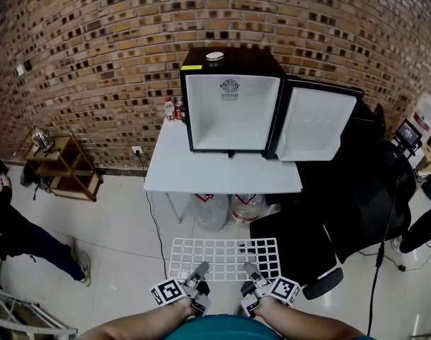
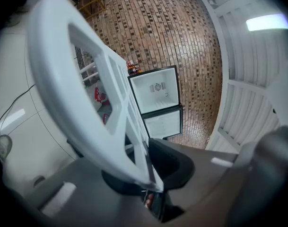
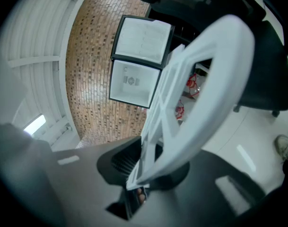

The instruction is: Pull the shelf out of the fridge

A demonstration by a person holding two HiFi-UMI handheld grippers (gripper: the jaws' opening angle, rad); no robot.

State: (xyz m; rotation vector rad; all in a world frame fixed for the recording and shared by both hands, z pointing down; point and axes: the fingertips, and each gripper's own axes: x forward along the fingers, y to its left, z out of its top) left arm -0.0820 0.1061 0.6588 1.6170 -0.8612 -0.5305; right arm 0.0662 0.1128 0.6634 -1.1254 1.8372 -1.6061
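Observation:
The white grid shelf [image 1: 222,257] is out of the fridge and hangs level over the floor, close in front of me. My left gripper [image 1: 200,268] is shut on its near edge left of centre, and my right gripper [image 1: 250,268] is shut on the same edge right of centre. In the left gripper view the shelf [image 2: 87,103] runs up out of the left gripper [image 2: 148,174]; in the right gripper view the shelf [image 3: 196,89] rises likewise from the right gripper [image 3: 144,169]. The black mini fridge [image 1: 229,112] stands on a white table [image 1: 222,174], door [image 1: 314,122] swung open, its white inside bare.
Water jugs [image 1: 211,211] sit under the table. A black chair and dark covered gear [image 1: 342,204] fill the right side. A wooden rack [image 1: 63,165] and a person's legs [image 1: 31,239] are at the left. Bottles [image 1: 173,108] stand left of the fridge.

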